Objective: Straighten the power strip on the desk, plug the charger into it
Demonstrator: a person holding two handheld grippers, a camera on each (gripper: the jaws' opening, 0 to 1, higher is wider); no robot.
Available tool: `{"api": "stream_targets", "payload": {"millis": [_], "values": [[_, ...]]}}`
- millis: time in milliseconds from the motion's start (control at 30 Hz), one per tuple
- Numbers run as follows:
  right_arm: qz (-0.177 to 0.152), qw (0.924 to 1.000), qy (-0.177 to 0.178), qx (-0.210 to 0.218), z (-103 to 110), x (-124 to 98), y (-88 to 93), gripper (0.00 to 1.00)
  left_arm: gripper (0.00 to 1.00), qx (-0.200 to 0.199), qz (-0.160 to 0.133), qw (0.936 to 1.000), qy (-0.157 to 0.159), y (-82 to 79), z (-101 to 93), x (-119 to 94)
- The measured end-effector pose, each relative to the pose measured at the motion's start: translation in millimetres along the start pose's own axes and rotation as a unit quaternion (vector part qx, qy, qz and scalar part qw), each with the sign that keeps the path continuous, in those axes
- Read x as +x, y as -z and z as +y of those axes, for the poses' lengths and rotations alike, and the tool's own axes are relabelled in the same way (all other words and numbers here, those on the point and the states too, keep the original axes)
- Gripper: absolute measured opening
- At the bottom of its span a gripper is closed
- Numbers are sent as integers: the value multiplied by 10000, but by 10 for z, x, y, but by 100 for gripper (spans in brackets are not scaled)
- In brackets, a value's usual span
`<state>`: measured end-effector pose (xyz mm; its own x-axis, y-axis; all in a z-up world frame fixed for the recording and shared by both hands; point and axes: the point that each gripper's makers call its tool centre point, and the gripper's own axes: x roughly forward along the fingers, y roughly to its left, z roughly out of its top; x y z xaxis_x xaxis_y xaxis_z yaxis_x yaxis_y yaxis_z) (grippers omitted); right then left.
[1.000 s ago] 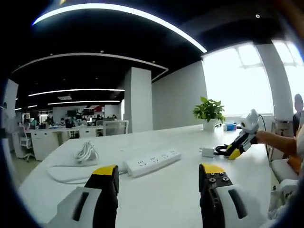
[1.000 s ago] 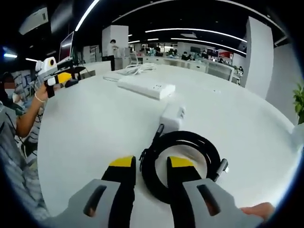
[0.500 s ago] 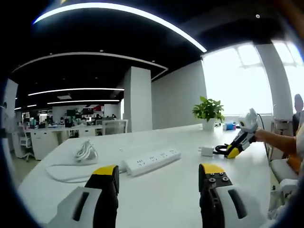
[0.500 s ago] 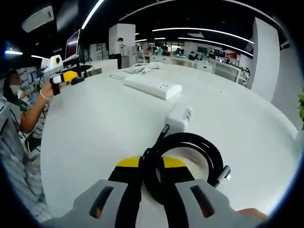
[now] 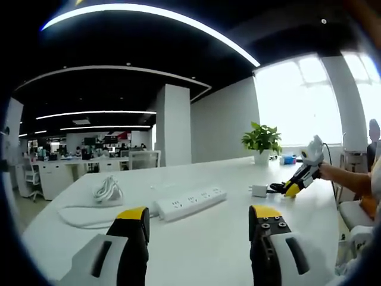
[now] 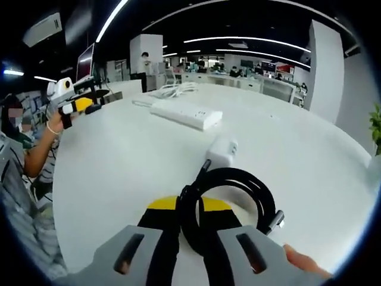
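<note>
On the white desk (image 6: pixel 119 155), right tongs (image 6: pixel 189 205) pinch the charger cable (image 6: pixel 238 179).

Appeared to be an open-plan office. Noted rows of desks (image 5: pixel 89 164) with monitors (image 6: pixel 84 61) and seated staff in the background, long strip lights (image 5: pixel 149 15) on a dark ceiling, white structural columns (image 5: pixel 174 125), and large windows (image 5: pixel 297 101). Also recorded a broad white table (image 6: pixel 131 155) and a potted plant (image 5: pixel 262 141) by the glazing.
</note>
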<state>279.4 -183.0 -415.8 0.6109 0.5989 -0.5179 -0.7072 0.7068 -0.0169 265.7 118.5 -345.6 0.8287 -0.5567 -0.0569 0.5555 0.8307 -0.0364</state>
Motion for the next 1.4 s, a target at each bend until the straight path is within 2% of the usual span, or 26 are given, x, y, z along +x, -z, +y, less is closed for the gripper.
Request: {"api": "stream_targets", "payload": {"millis": [233, 367, 567, 900, 1067, 1400], "values": [[-348, 9964, -247, 733, -18, -54, -143, 9, 69, 6, -2, 10000, 8, -6, -6, 19], [-432, 9946, -241, 916, -40, -69, -178, 9, 69, 8, 6, 10000, 31, -6, -18, 36], [-728, 9894, -343, 1207, -12, -109, -310, 8, 69, 60, -1, 10000, 38, -28, -28, 53], [-1413, 9811, -321, 1284, 28, -182, -634, 8, 69, 70, -31, 10000, 38, -48, -38, 56], [-1584, 9800, -216, 1188, 59, -182, -729, 7, 69, 81, -36, 9999, 47, -59, -48, 52], [-1989, 9739, -171, 1078, 97, -170, -1031, 7, 69, 122, -46, 9999, 51, -90, -47, 48]]}}
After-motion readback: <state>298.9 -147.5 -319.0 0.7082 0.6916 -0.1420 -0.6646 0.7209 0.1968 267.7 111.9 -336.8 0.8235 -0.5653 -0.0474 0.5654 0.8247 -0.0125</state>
